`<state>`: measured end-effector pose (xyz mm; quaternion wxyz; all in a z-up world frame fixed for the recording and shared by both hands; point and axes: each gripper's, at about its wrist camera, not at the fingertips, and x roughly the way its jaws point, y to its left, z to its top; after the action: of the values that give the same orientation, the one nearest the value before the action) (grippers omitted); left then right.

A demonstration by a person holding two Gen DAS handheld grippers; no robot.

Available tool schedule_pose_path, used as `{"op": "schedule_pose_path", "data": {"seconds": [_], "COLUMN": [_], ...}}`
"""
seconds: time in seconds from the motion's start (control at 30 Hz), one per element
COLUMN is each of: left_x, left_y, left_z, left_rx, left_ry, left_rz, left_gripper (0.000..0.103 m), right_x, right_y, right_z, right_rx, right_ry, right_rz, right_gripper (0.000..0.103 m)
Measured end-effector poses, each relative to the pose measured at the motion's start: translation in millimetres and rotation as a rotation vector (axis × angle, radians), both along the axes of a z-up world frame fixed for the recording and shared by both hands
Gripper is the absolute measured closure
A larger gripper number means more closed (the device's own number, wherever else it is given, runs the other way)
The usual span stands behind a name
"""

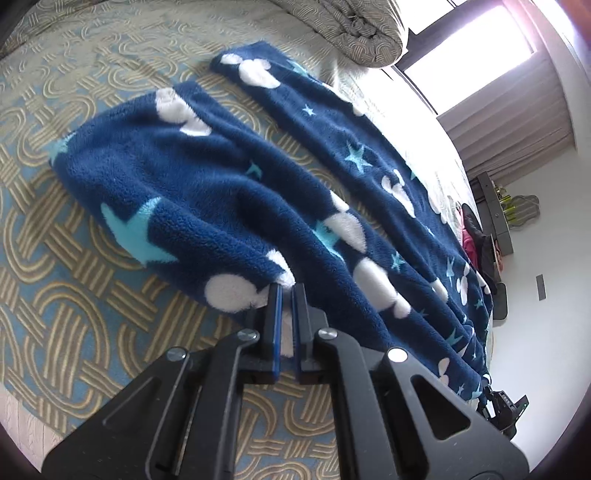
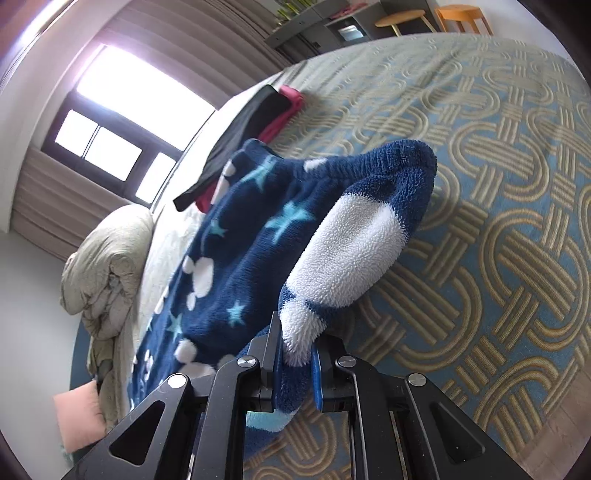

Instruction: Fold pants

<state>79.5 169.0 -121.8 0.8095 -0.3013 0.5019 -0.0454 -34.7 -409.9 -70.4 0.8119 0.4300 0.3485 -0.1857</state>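
Observation:
Navy fleece pants point(image 1: 229, 192) with white mouse-head shapes and light blue stars lie spread on the patterned bedspread point(image 1: 66, 280), both legs stretching away. My left gripper point(image 1: 287, 291) is shut on the near edge of one leg, lifting it slightly. In the right wrist view my right gripper point(image 2: 297, 350) is shut on a thick fold of the pants point(image 2: 258, 236), which rise in a bunched ridge above the bedspread point(image 2: 498, 221). The right gripper also shows at the lower right of the left wrist view point(image 1: 498, 406), at the far end of the pants.
A rolled grey duvet point(image 1: 365, 33) lies at the bed's far edge, also in the right wrist view point(image 2: 107, 266). Black and pink clothes point(image 2: 258, 122) lie on the bed beyond the pants. A bright window point(image 2: 122, 110), curtains, stools point(image 2: 402, 16) and a pink cushion point(image 2: 77, 417) surround the bed.

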Motion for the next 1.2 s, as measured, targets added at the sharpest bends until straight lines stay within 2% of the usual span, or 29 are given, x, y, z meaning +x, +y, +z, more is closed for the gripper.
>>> {"op": "schedule_pose_path", "data": {"seconds": [0.1, 0.17, 0.23, 0.27, 0.33, 0.4, 0.5, 0.53, 0.57, 0.63, 0.7, 0.77, 0.8, 0.87, 0.9, 0.93, 1.2], "left_x": [-2, -6, -13, -16, -21, -20, -19, -17, -13, -4, -3, -3, -5, -9, -11, -13, -17], "left_y": [5, 10, 20, 24, 37, 46, 50, 50, 48, 43, 42, 40, 41, 44, 45, 47, 44], "left_z": [-5, -13, -22, -25, -33, -39, -40, -38, -36, -40, -41, -36, -33, -24, -20, -15, 29], "left_rx": [-0.010, 0.003, -0.014, -0.023, -0.061, -0.130, -0.163, -0.157, -0.137, -0.111, -0.118, -0.089, -0.076, -0.062, -0.063, -0.063, -0.036], "left_ry": [0.030, 0.070, 0.105, 0.113, 0.128, 0.133, 0.117, 0.101, 0.068, 0.083, 0.082, 0.064, 0.054, 0.032, 0.020, 0.008, -0.091], "left_rz": [0.013, 0.049, 0.104, 0.125, 0.186, 0.200, 0.217, 0.215, 0.204, 0.175, 0.186, 0.174, 0.170, 0.169, 0.168, 0.167, 0.152], "left_gripper": [0.095, 0.081, 0.046, 0.038, 0.037, 0.037, 0.038, 0.045, 0.071, 0.094, 0.094, 0.095, 0.096, 0.096, 0.096, 0.096, 0.096], "right_x": [1, 1, -1, -2, -4, -7, -10, -10, -10, -8, -5, -3, -3, -3, -2, -3, -7], "right_y": [3, 3, 2, 2, 1, -1, -2, -2, -2, -1, -2, -4, -5, -7, -6, -5, 10], "right_z": [3, 1, -2, -3, -5, -8, -11, -12, -12, -14, -19, -26, -28, -29, -26, -23, 24], "right_rx": [-0.027, -0.037, -0.036, -0.033, -0.026, -0.018, -0.004, -0.002, -0.004, -0.008, 0.013, 0.054, 0.070, 0.082, 0.074, 0.063, -0.015], "right_ry": [0.007, 0.018, 0.032, 0.035, 0.043, 0.049, 0.052, 0.052, 0.053, 0.062, 0.066, 0.065, 0.065, 0.051, 0.043, 0.034, -0.077], "right_rz": [0.007, 0.009, 0.011, 0.012, 0.018, 0.017, 0.010, 0.009, 0.009, 0.015, 0.022, 0.015, 0.005, -0.007, -0.006, -0.010, 0.013], "right_gripper": [0.092, 0.091, 0.090, 0.089, 0.088, 0.084, 0.080, 0.080, 0.080, 0.078, 0.074, 0.074, 0.076, 0.086, 0.091, 0.092, 0.093]}}
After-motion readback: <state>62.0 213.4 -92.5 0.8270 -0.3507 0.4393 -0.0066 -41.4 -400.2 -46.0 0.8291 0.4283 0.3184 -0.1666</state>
